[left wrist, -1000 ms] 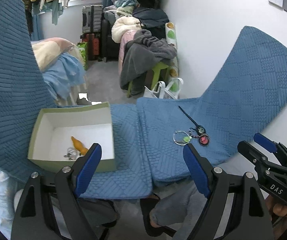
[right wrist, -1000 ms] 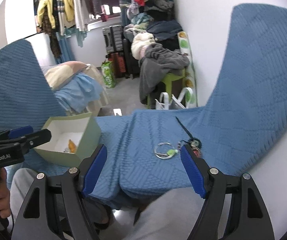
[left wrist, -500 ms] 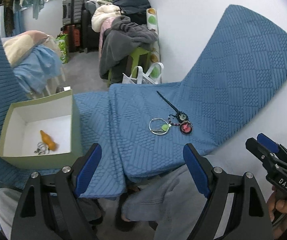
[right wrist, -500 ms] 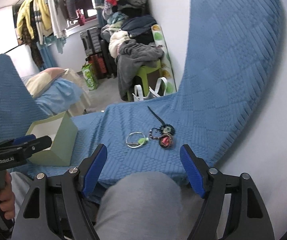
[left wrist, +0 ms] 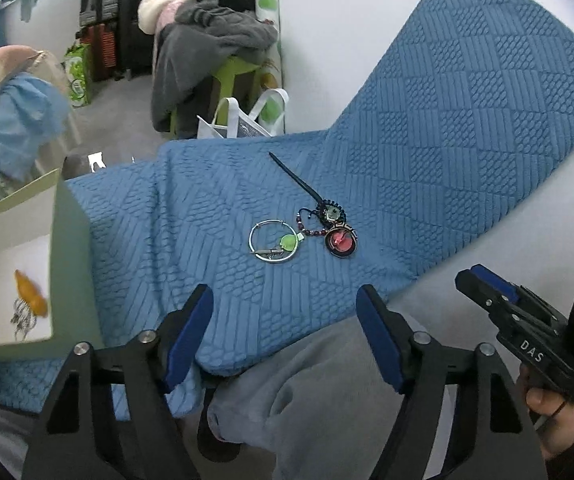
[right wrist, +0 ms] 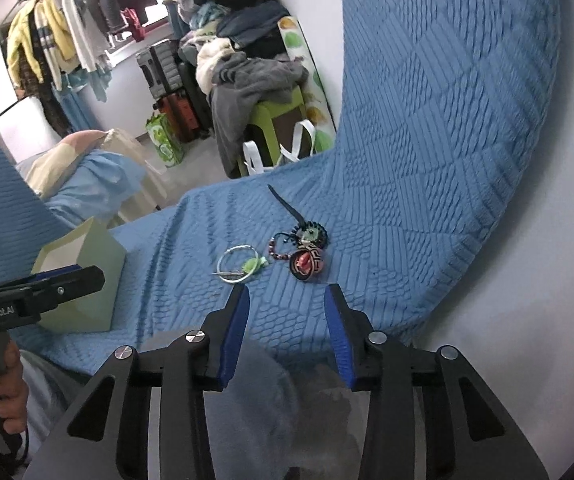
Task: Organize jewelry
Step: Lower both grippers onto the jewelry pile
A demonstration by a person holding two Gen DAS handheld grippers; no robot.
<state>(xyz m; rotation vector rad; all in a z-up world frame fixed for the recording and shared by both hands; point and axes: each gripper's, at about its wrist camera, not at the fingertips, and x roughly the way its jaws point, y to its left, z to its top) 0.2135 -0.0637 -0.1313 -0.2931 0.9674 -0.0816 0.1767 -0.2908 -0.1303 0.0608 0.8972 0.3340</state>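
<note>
Jewelry on a blue quilted mat (left wrist: 427,168) spread over the seated person's lap. A silver hoop bracelet (left wrist: 273,241) with a green charm lies at the centre of the mat; just to its right sit a beaded strand (left wrist: 307,224) and a round red-and-black pendant (left wrist: 341,241), with a dark hair stick (left wrist: 293,178) angled away behind them. A pale green open box (left wrist: 57,264) stands at the left end of the mat – inside it an orange piece (left wrist: 29,293) and a small silver tangle. Left hand-held gripper (left wrist: 283,332): jaws fairly wide and closing, nothing between them, poised above the near edge of the mat. Right hand-held gripper (right wrist: 287,320): jaws narrower and closing, empty, its fingertips just short of the bracelet (right wrist: 235,269) and pendant (right wrist: 306,265) – neither piece touched. A hand (right wrist: 1,390) grips the left tool's handle
</note>
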